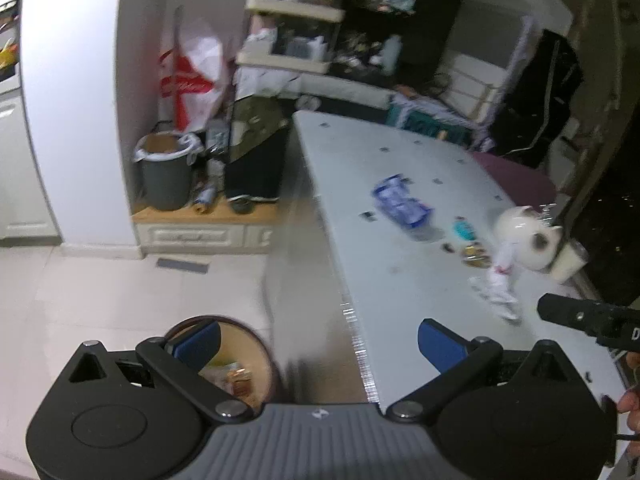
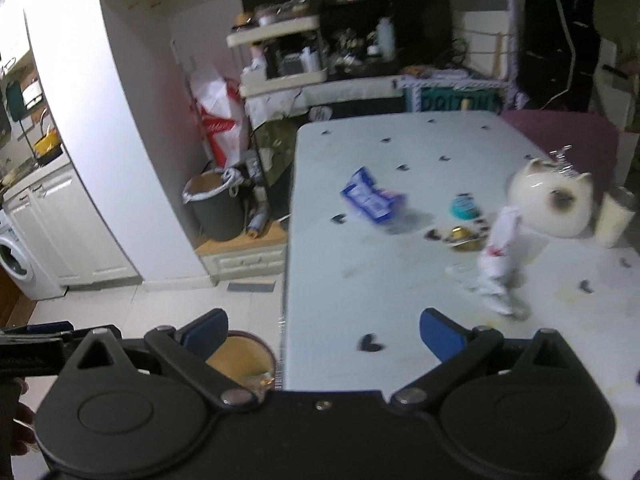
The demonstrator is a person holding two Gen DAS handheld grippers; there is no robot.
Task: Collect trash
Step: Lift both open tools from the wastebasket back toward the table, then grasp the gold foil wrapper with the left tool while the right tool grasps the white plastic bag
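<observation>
- Left wrist view: the left gripper (image 1: 320,346) sits at the bottom of the frame, its blue fingers (image 1: 438,342) spread wide with nothing between them.
- On the white desk (image 1: 400,280), right of centre, the trash lies uncollected: a blue wrapper (image 1: 402,203), a small teal item (image 1: 464,232), a gold-coloured piece (image 1: 476,255) and a crumpled white paper (image 1: 500,284). A white cat-shaped pot (image 1: 528,238) stands just beside them; I judge it is not trash.
- A round brown bin (image 1: 240,368) shows at lower left, on the floor by the desk edge; something yellowish lies inside, too blurred to name.
- A grey bin (image 1: 166,172) with a white liner stands at centre left, far off by the wall.
- Right wrist view: the right gripper (image 2: 324,338) also has its fingers (image 2: 440,336) spread and empty.
- The blue wrapper (image 2: 372,196), teal item (image 2: 464,206), gold piece (image 2: 464,238) and white paper (image 2: 498,272) rest on the desk (image 2: 360,300), right of centre.
- The brown bin (image 2: 248,360) at bottom centre holds a few scraps at its base, so the task looks partly begun, with most pieces left.
</observation>
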